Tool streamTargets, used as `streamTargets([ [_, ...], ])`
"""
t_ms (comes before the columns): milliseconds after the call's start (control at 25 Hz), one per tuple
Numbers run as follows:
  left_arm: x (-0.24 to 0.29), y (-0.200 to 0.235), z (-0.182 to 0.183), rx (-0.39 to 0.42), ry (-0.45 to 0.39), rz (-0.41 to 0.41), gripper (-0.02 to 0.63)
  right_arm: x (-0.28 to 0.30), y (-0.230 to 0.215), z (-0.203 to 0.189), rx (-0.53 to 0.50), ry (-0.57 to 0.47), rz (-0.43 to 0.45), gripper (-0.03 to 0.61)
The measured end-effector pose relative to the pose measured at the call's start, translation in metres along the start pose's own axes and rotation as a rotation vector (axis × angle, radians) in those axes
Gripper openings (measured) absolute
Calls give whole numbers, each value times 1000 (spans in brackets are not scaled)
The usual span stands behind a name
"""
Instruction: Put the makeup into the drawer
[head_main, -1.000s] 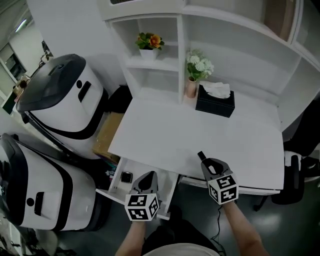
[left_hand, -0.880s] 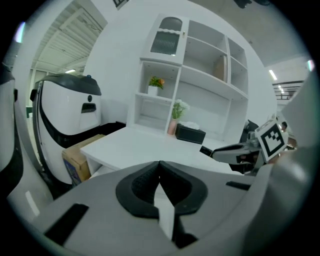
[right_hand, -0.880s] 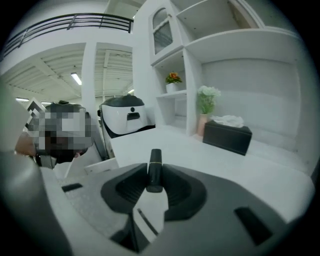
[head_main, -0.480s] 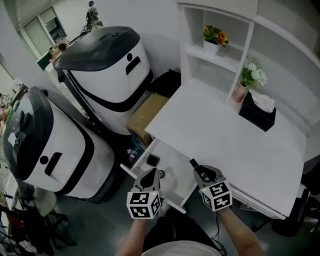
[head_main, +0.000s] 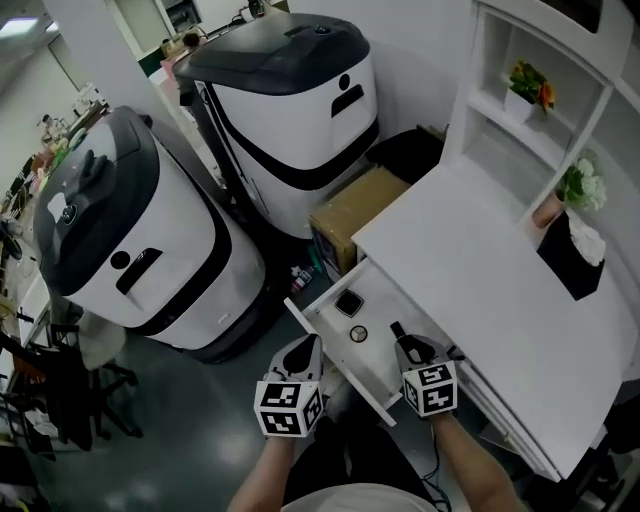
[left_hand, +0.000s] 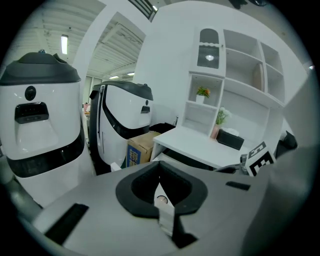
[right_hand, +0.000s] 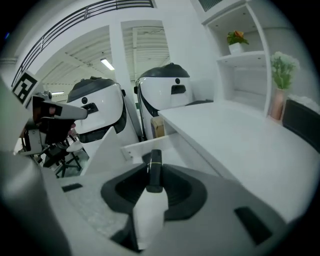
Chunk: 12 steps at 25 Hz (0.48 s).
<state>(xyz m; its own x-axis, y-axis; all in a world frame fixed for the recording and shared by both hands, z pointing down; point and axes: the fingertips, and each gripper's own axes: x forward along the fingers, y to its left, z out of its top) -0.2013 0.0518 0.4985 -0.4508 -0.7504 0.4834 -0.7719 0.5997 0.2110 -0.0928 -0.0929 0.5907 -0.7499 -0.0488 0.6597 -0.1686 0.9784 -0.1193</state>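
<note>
mostly black makeup tube (right_hand: 154, 167), slim, thin pale band, in right hand-held gripper (head_main: 409, 345)

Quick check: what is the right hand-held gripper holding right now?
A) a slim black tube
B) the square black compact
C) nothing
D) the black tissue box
A: in the right gripper view, the right hand-held gripper is closed on the slim black tube, while the square black compact lies in the open white drawer.
</note>
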Motion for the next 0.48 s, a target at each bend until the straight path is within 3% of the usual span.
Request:
streamTargets([
  [480,-9,36,-26,-76,29,101,2,72,4,-42,-66,175,13,100],
])
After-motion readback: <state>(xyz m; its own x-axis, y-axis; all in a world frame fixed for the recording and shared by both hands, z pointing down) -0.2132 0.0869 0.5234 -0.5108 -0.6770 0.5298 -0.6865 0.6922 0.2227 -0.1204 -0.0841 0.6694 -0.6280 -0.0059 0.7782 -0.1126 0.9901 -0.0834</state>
